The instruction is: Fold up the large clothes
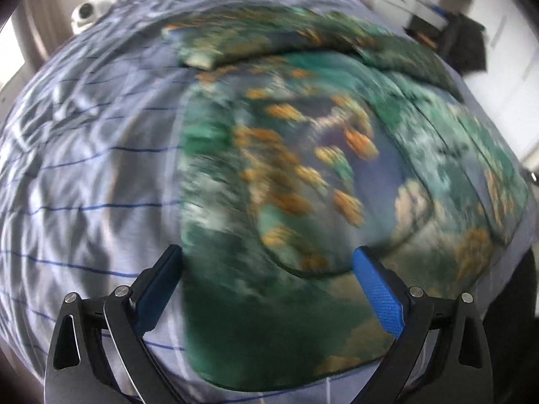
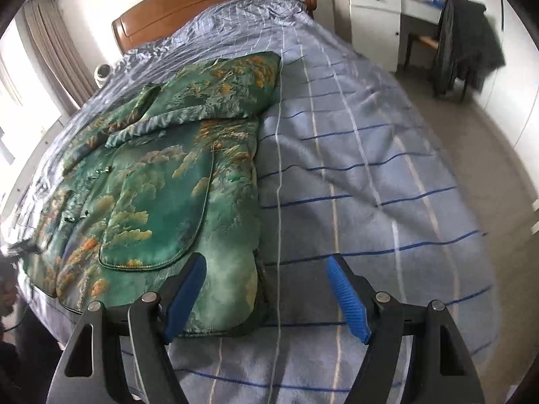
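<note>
Wooden headboard (image 2: 215, 3), white dresser (image 2: 374, 17), curtains (image 2: 57, 54), grey floor (image 2: 471, 128)

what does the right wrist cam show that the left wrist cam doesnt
Only the right wrist view shows the right gripper, open above the jacket's near right corner, the full wooden headboard, the curtain and the bare right half of the bed.

Only the left wrist view shows the left gripper, open over the jacket's near hem; it is motion-blurred and close in.

Both show the green patterned jacket lying flat on the blue striped bedcover, one sleeve folded across its top, the small white device beside the bed, and the white desk with a dark garment over the chair.
</note>
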`<state>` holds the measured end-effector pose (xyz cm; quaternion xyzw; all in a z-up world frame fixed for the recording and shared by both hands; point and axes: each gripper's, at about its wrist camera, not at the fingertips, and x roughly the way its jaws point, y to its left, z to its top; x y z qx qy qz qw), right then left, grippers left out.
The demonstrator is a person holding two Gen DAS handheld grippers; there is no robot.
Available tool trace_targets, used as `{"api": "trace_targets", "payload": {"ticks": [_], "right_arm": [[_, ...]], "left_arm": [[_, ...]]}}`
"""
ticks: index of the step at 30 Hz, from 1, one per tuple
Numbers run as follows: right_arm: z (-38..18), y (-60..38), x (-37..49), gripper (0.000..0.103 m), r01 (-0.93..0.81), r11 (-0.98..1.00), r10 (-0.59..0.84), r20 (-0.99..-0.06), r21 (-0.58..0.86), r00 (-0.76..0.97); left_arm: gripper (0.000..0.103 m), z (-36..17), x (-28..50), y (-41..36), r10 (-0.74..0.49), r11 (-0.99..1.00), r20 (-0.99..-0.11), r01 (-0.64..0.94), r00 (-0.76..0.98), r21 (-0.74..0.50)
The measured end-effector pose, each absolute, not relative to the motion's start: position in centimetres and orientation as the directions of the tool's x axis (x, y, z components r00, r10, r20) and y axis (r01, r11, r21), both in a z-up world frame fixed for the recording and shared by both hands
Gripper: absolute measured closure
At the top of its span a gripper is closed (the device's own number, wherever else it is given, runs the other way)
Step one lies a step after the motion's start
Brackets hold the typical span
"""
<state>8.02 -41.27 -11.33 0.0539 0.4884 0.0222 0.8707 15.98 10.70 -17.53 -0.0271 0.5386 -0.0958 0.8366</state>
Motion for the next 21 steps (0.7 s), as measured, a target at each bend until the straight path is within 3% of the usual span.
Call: {"api": "trace_targets", "payload": {"ticks": [6,7,8,9,11,14,21], "right_arm": [[-14.1,-41.1,9.6,0.028,-0.056,0.952,0.295,-0.860,0.300,0.417],[-14.6,-40.3,9.8,0.031,-0.086,0.941,0.334,-0.866,0.326,0.372],[-15.0,-39.7,10.0,0.049,-0.098,0.941,0.337,-0.876,0.324,0.345],[-15.3,-39.0,10.0,0.067,-0.112,0.948,0.319,-0.892,0.299,0.321],[-15.2,-38.3,9.9,0.081,-0.124,0.956,0.292,-0.902,0.266,0.317],[-13.9,-37.5,9.7,0.089,-0.123,0.959,0.284,-0.896,0.257,0.342],[-9.7,-36.1,9.4,0.091,-0.149,0.953,0.301,-0.866,0.263,0.398]], "left_arm": [[0.005,-18.1,15.8,10.3,-0.196,0.979,-0.905,0.132,0.378,-0.157],[0.019,-18.1,15.8,10.4,-0.207,0.977,-0.903,0.124,0.377,-0.172],[0.038,-18.2,15.8,10.5,-0.213,0.977,-0.903,0.109,0.373,-0.185],[0.046,-18.2,15.8,10.7,-0.200,0.980,-0.904,0.085,0.377,-0.181],[0.075,-17.8,15.9,11.3,-0.195,0.980,-0.904,0.047,0.381,-0.192],[0.083,-16.5,15.9,12.0,-0.219,0.972,-0.894,0.006,0.390,-0.236],[0.085,-12.1,14.7,13.2,-0.280,0.956,-0.871,0.031,0.404,-0.293]]}}
